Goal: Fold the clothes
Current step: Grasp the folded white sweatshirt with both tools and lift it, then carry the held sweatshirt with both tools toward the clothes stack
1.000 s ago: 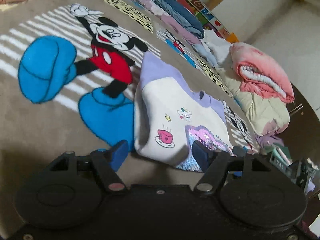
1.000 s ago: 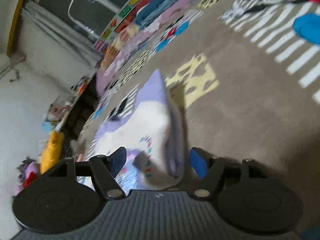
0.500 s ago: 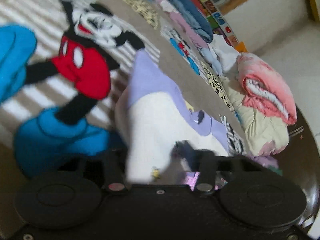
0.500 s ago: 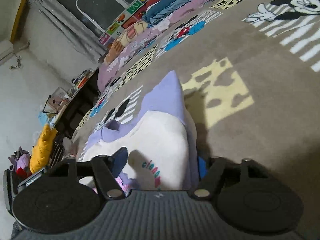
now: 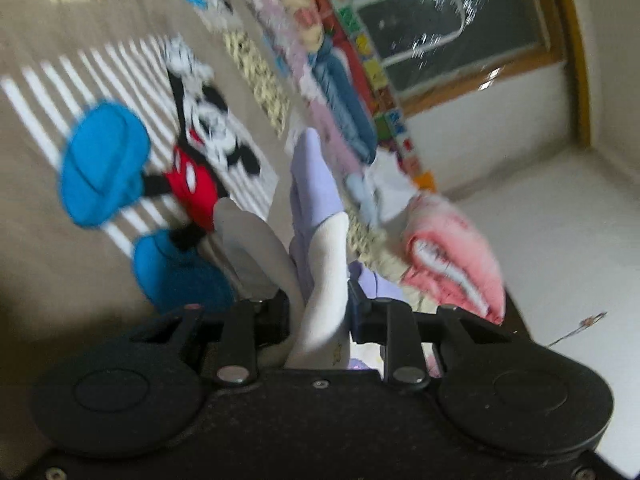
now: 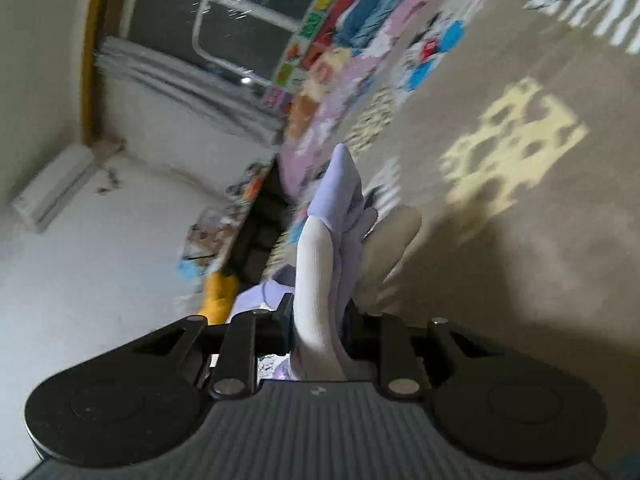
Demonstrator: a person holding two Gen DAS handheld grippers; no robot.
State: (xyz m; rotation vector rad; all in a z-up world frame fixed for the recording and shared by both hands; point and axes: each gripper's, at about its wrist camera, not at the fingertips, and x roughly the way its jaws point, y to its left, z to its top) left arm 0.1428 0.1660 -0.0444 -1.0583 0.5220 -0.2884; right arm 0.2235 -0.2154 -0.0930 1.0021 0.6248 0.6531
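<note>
Above the rug [image 5: 36, 264], both hand-held grippers pinch the sweatshirt [image 5: 324, 280].

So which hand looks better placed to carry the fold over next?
Neither clearly: both work together. The left tongs and right tongs have just closed, each pinching an edge of the white and lilac top, lifted off the rug.

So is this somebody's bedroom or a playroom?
Probably a room at home, maybe a child's. A cartoon mouse rug covers the floor, folded clothes line the wall under a window, and a rolled pink blanket lies nearby.
</note>
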